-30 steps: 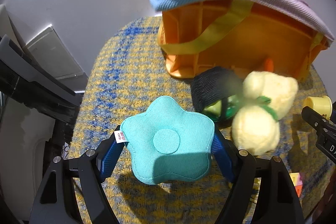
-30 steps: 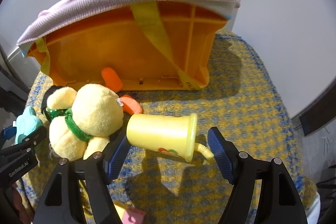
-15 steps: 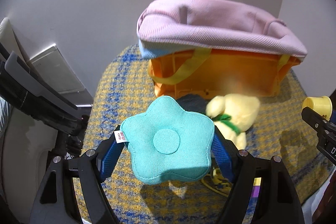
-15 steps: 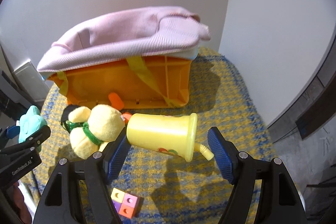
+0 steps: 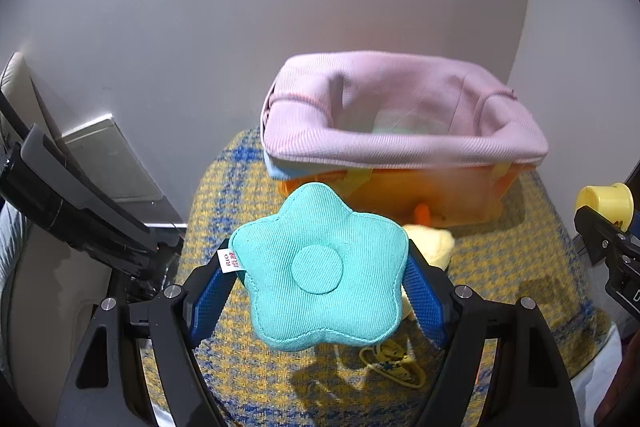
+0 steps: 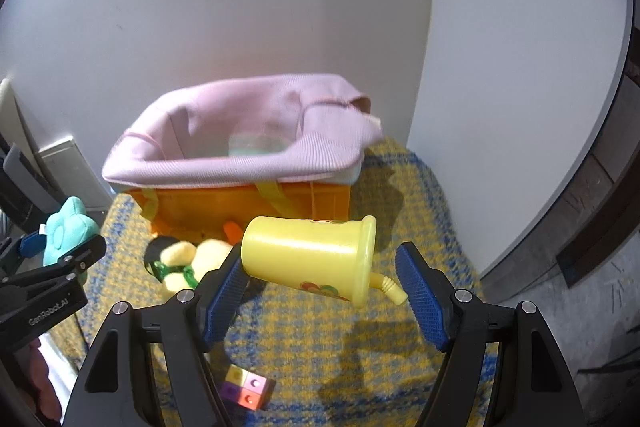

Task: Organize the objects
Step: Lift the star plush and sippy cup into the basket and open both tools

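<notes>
L gripper [image 5: 320,287]: blue pads pressed on both sides of a teal star-shaped cushion [image 5: 320,269], clamped, held up above the cloth. White tag w/ red print sticks out at the cushion's left edge.

R gripper [image 6: 322,285]: jaws stand wide; a yellow sippy cup [image 6: 310,253] lies sideways between them, base against the left pad [image 6: 224,297], bent straw [image 6: 388,285] pointing toward the right pad w/ a gap. Can't tell if it's truly gripped or just resting on the one pad.

Below/behind: yellow plush toy w/ green ribbon [image 6: 188,261] on the yellow-blue woven cloth [image 6: 420,219], just in front of an orange bin [image 6: 248,203] w/ pink fabric liner [image 6: 240,147] folded over its rim, open top. Small orange piece [image 5: 422,214] at the bin's foot. Colored block cluster [image 6: 248,389] on the cloth near R gripper; yellow cord [image 5: 390,363] under L gripper. Bin sits at the wall corner.
</notes>
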Action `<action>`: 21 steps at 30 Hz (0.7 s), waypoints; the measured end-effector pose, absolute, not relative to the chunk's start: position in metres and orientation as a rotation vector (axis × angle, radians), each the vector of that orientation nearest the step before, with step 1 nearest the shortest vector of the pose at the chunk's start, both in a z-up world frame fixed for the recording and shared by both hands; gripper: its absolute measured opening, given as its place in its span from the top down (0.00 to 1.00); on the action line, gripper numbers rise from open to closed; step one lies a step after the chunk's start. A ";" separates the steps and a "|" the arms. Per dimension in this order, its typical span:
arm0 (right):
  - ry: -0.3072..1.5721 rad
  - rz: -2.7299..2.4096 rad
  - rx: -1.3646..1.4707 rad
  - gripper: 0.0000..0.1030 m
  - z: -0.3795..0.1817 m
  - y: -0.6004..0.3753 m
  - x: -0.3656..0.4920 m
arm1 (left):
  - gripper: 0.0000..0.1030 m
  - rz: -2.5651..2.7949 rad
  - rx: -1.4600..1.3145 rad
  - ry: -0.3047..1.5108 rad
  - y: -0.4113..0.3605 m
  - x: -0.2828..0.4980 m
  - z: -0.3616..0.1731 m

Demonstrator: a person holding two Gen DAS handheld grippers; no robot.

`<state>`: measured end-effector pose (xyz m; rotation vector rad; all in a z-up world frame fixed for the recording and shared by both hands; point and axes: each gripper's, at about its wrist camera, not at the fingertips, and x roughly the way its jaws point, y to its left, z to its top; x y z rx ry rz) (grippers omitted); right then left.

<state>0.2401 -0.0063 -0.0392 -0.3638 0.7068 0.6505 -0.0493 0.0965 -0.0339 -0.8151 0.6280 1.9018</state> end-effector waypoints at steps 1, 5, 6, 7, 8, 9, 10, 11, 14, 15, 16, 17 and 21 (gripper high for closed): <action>0.702 0.653 -0.363 0.28 -0.035 -0.006 0.240 | 0.23 1.901 -0.812 0.622 0.097 -0.050 -0.030; 0.679 0.661 -0.364 0.28 -0.022 -0.003 0.241 | 0.23 1.904 -0.785 0.611 0.102 -0.050 -0.017; 0.673 0.663 -0.365 0.28 -0.018 -0.002 0.241 | 0.23 1.904 -0.779 0.609 0.103 -0.049 -0.014; 0.668 0.664 -0.364 0.28 -0.015 -0.002 0.242 | 0.23 1.904 -0.770 0.605 0.104 -0.049 -0.009; 0.663 0.666 -0.364 0.28 -0.013 -0.001 0.242 | 0.23 1.905 -0.765 0.603 0.106 -0.049 -0.007; 0.657 0.668 -0.364 0.28 -0.010 0.000 0.243 | 0.23 1.904 -0.760 0.600 0.108 -0.049 -0.004; 0.652 0.670 -0.363 0.28 -0.007 0.001 0.244 | 0.23 1.903 -0.757 0.597 0.109 -0.050 -0.002; 0.647 0.672 -0.362 0.28 -0.004 0.002 0.244 | 0.23 1.903 -0.754 0.593 0.111 -0.050 0.001; 0.632 0.679 -0.358 0.28 0.004 0.006 0.248 | 0.23 1.901 -0.750 0.584 0.117 -0.051 0.007; 0.625 0.682 -0.356 0.28 0.006 0.007 0.249 | 0.23 1.879 -0.747 0.586 0.119 -0.051 0.008; 0.618 0.685 -0.357 0.28 0.009 0.009 0.250 | 0.23 1.880 -0.744 0.588 0.122 -0.051 0.010; 0.614 0.688 -0.357 0.28 0.011 0.010 0.251 | 0.23 1.879 -0.742 0.588 0.124 -0.052 0.012; 0.606 0.696 -0.354 0.28 0.017 0.019 0.259 | 0.23 1.878 -0.720 0.582 0.134 -0.051 0.019</action>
